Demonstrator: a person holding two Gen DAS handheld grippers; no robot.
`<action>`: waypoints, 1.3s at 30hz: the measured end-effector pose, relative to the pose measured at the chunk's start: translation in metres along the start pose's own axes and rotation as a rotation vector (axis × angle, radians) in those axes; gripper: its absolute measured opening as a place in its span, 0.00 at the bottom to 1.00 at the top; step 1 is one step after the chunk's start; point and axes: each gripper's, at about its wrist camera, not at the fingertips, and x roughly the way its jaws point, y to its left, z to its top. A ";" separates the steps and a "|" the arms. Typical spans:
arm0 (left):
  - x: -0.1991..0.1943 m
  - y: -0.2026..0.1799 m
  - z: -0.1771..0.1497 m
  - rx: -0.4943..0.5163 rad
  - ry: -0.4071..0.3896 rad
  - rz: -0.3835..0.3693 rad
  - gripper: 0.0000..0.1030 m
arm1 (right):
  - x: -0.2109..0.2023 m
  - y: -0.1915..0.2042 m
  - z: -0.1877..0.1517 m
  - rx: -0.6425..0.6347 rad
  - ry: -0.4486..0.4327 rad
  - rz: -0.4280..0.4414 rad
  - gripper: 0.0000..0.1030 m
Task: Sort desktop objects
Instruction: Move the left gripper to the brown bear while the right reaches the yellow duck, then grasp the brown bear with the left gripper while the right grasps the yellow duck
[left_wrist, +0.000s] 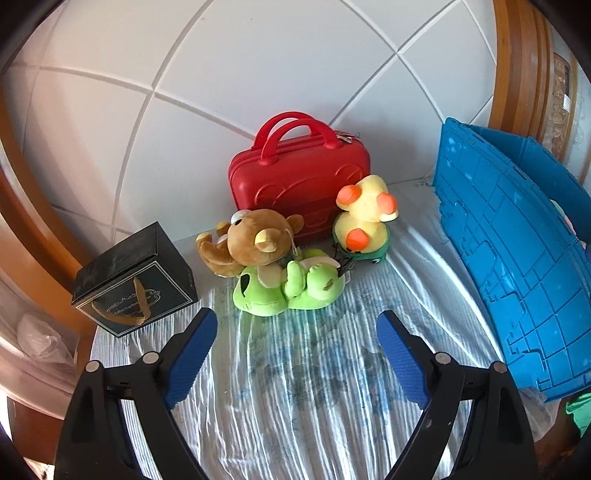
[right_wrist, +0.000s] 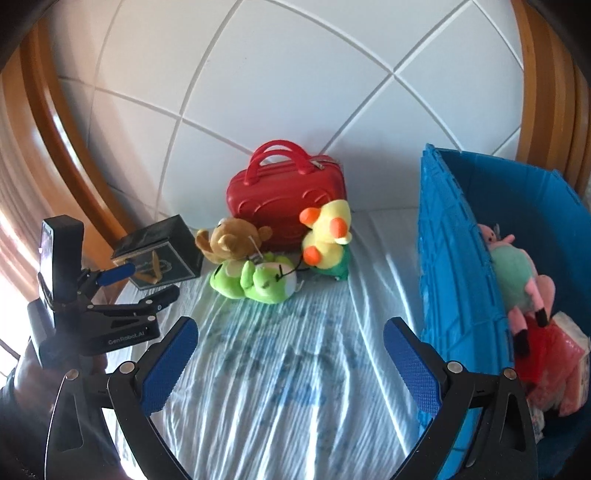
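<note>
Both wrist cameras are looking forward and down over the cloth. Both are sharing the red case (left_wrist: 299, 184) (right_wrist: 286, 199) at 12 o'clock, the right view standing farther back.

My left hand-held gripper (left_wrist: 297, 323) is spread wide with nothing between its blue pads (left_wrist: 192, 356). My right hand-held gripper (right_wrist: 291, 334) is just as wide and empty, level, with the left one at its near left.
</note>
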 end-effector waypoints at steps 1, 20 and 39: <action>0.004 0.004 -0.002 -0.005 0.006 0.001 0.86 | 0.009 0.004 -0.001 -0.005 0.011 -0.002 0.99; 0.142 -0.011 -0.028 -0.016 0.022 -0.060 0.86 | 0.209 -0.038 0.033 0.051 0.107 -0.126 0.99; 0.249 0.039 0.039 0.017 -0.053 0.084 0.86 | 0.367 -0.080 0.077 0.052 0.102 -0.171 1.00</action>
